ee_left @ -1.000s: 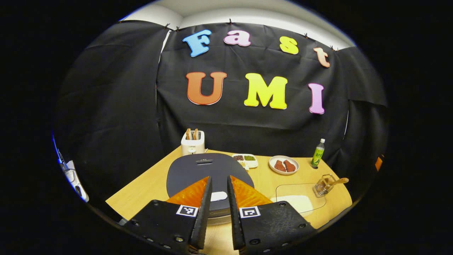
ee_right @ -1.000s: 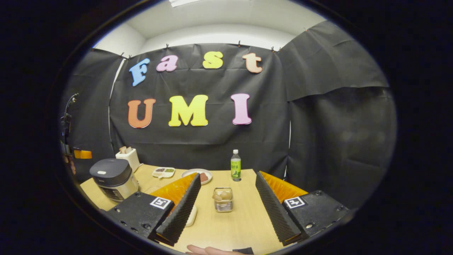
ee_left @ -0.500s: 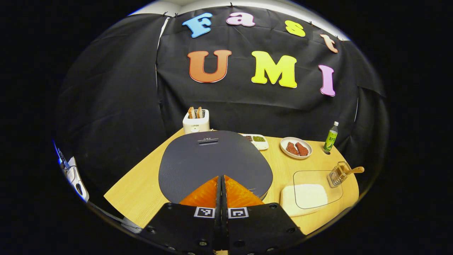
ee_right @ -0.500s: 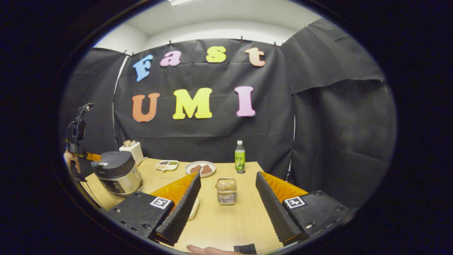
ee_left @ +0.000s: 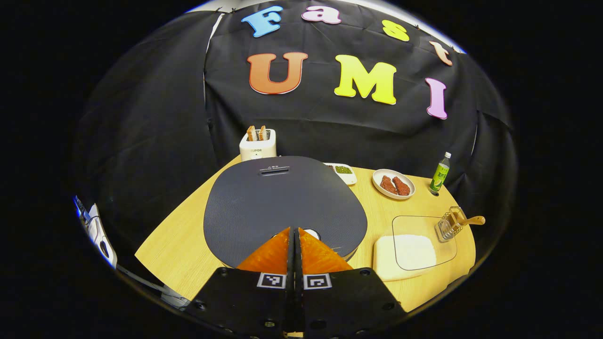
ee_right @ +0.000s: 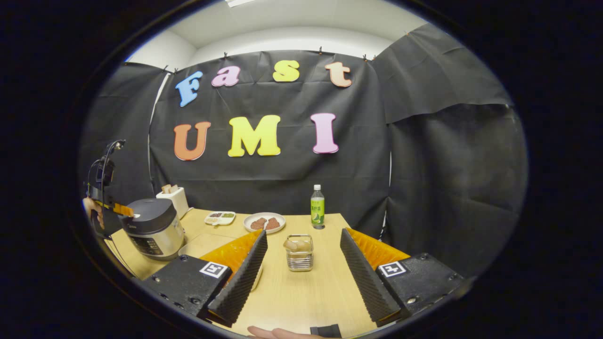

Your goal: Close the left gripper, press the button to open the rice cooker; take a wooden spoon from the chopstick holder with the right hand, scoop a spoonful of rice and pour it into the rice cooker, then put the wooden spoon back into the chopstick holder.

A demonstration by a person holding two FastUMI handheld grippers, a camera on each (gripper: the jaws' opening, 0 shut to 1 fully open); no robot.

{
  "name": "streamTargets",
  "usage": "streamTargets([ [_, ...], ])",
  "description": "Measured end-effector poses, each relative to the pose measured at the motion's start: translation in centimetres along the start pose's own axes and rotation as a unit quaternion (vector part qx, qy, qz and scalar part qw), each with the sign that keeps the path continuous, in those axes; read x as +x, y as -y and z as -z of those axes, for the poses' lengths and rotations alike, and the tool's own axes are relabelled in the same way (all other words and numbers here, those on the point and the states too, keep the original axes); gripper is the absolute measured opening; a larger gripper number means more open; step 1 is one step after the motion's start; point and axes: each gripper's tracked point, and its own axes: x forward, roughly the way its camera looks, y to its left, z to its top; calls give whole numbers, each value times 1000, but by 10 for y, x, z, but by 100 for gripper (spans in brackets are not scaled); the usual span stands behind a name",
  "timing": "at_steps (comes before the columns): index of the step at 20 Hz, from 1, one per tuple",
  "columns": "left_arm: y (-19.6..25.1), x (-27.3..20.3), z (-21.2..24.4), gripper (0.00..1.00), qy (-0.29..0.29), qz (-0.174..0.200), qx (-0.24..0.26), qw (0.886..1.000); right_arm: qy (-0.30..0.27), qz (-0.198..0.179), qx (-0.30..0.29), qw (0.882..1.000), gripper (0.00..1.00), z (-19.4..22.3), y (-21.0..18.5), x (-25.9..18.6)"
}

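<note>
Our left gripper (ee_left: 294, 231) has snapped its fingers together since a second ago, empty, and now noses at the rice cooker (ee_left: 282, 202) button (ee_left: 312, 232). Our right gripper (ee_right: 301, 263) waits wide before the chopstick holder (ee_right: 298, 252); pressing comes next.

- Left gripper view: rice cooker (ee_left: 282, 202) sits front-left on surface (ee_left: 174, 245), lid down.
- Toaster (ee_left: 257, 145) directly behind cooker, at the wall.
- Divided dish (ee_left: 343, 170) right of toaster; plate (ee_left: 393, 184) right of that; bottle (ee_left: 439, 172) farthest right, at the back.
- Rice tray (ee_left: 405, 256) right of cooker, near front edge.
- Chopstick holder (ee_left: 448, 225) beside the tray's right end, wooden spoon (ee_left: 466, 220) in it.
</note>
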Motion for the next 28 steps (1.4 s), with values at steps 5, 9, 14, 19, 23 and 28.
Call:
streamTargets([
  [5,0,-6,-6,1,37,-11,6,999,-5,-7,-10,1000,100,9,-8,-2],
  [9,2,-37,-34,38,89,-15,41,995,7,-1,-26,1000,100,8,-3,-7],
  [14,-22,-96,-78,96,173,-73,48,981,-11,-4,-17,1000,99,31,-8,-2],
  [19,-20,-134,-74,96,195,-39,10,980,-30,-6,-16,999,100,54,-12,8],
  [23,-15,-155,-60,96,204,-21,-1,979,-38,-8,2,999,100,66,-15,20],
  [28,5,-181,-37,96,218,8,8,976,-6,-1,22,1000,100,74,-20,51],
])
